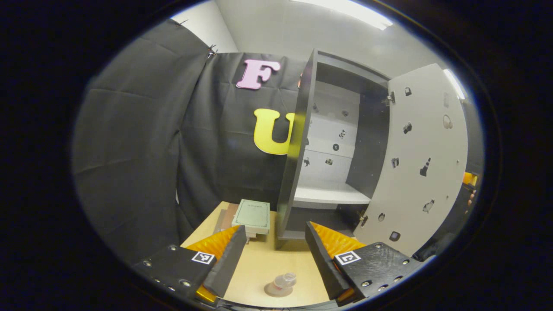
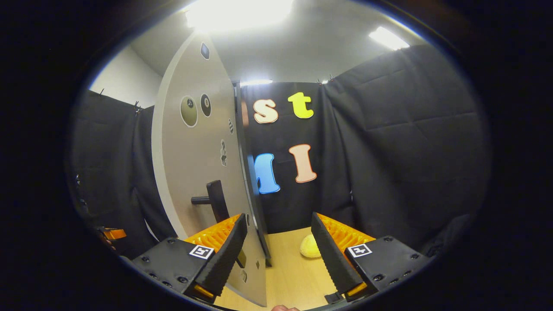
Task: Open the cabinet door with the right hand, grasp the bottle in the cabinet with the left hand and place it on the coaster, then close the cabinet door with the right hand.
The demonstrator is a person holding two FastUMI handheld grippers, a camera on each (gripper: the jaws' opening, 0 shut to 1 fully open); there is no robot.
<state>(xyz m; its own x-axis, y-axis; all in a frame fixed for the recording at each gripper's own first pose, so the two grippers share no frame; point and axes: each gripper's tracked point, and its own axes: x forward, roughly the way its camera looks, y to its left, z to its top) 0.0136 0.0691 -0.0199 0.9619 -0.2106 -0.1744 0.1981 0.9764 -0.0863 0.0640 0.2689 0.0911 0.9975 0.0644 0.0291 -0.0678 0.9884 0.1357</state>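
Note:
The dark cabinet [image 1: 298,142] stands open, its pale door [image 1: 421,164] swung out to the right. Its white shelf [image 1: 330,194] is bare. A small clear bottle [image 1: 286,280] sits on a round coaster [image 1: 273,290] on the wooden table, low between the fingers of my left gripper [image 1: 276,235], which is open and raised back from it. In the right gripper view the door [image 2: 198,147] is edge-on with its dark handle [image 2: 214,200] at the left. My right gripper [image 2: 278,233] is open, and the door's edge stands between its fingers without touching them.
A pale green book [image 1: 252,214] lies on a stack left of the cabinet. A yellow rounded object [image 2: 309,247] rests on the table beyond the door. A hand [image 1: 471,198] shows at the door's far right edge. Black cloth walls close in all around.

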